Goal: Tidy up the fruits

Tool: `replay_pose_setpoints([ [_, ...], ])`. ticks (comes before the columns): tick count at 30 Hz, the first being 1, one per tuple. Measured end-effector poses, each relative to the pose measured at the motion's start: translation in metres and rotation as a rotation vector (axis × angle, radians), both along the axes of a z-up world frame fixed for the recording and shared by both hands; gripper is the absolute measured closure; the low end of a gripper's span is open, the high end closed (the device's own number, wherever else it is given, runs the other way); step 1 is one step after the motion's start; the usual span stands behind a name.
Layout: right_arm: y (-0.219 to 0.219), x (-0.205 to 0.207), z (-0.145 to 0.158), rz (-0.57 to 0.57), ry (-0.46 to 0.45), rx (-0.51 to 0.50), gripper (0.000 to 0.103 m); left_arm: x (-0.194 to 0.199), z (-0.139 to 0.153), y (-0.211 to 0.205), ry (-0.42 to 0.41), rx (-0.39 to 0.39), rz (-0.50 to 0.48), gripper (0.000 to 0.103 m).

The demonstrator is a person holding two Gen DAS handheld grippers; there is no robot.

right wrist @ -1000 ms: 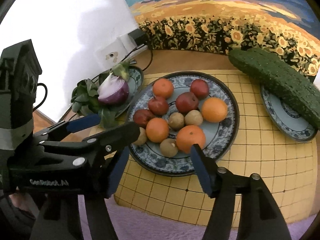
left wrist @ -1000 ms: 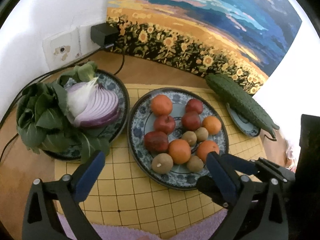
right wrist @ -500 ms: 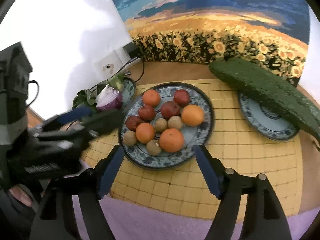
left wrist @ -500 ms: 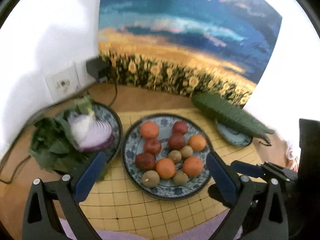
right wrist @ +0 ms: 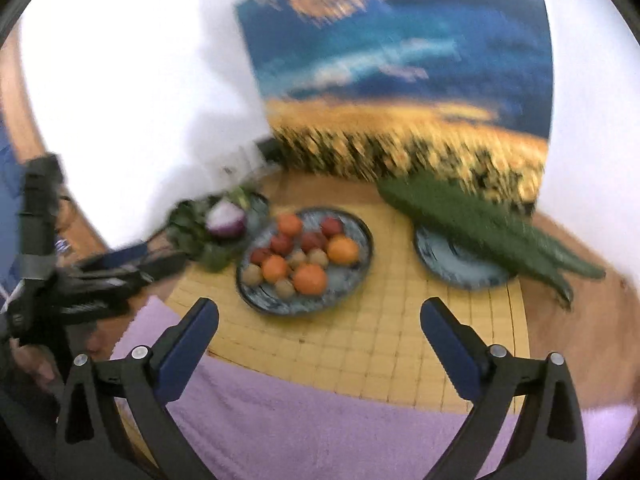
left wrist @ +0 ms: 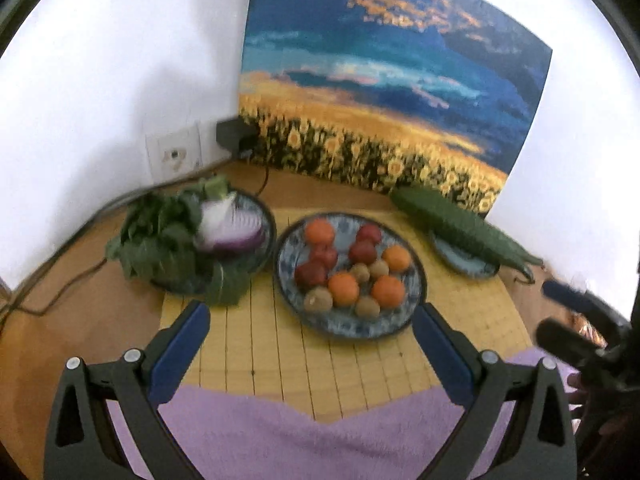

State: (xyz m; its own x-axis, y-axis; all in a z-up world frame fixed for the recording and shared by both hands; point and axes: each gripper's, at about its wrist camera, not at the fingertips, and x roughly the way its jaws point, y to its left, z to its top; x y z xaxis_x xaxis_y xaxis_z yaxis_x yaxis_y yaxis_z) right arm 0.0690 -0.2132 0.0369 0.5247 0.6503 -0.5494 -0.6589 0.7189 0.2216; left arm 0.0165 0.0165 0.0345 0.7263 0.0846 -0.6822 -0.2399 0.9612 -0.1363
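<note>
While both tongs, left (left wrist: 308, 332) and right (right wrist: 320, 326), gape empty, right still opening, only the right view shows a blue sleeve (right wrist: 6, 208).

The wooden table (left wrist: 80, 320) had a yellow grid mat (left wrist: 280, 360) on it, with a purple cloth (left wrist: 280, 440) at the mat's 6 o'clock edge. On the mat: a fruit plate (left wrist: 412, 304) in the middle, a veggie plate (left wrist: 270, 220) at 10 o'clock, and a small plate (left wrist: 460, 264) at 2 o'clock. Black cables (left wrist: 60, 280) trailed over the wood at 9.
</note>
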Motion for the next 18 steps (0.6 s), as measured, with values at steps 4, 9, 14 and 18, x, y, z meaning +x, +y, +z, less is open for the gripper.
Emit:
replay_pose_setpoints([
  [4, 0.009, -0.004, 0.003, 0.029, -0.032, -0.009, 0.0, -0.004, -0.005, -0.003, 0.005, 0.003, 0.002, 0.0],
  [9, 0.012, -0.002, -0.001, 0.038, 0.013, -0.019, 0.0, -0.004, -0.006, -0.001, 0.002, -0.003, 0.021, 0.0],
  [14, 0.01, 0.001, -0.006, 0.037, 0.045, -0.019, 0.0, -0.002, -0.007, 0.001, 0.003, -0.03, 0.024, 0.0],
  [18, 0.011, 0.001, -0.008, 0.041, 0.051, -0.027, 0.0, 0.0, -0.011, 0.001, 0.017, -0.029, 0.015, 0.0],
])
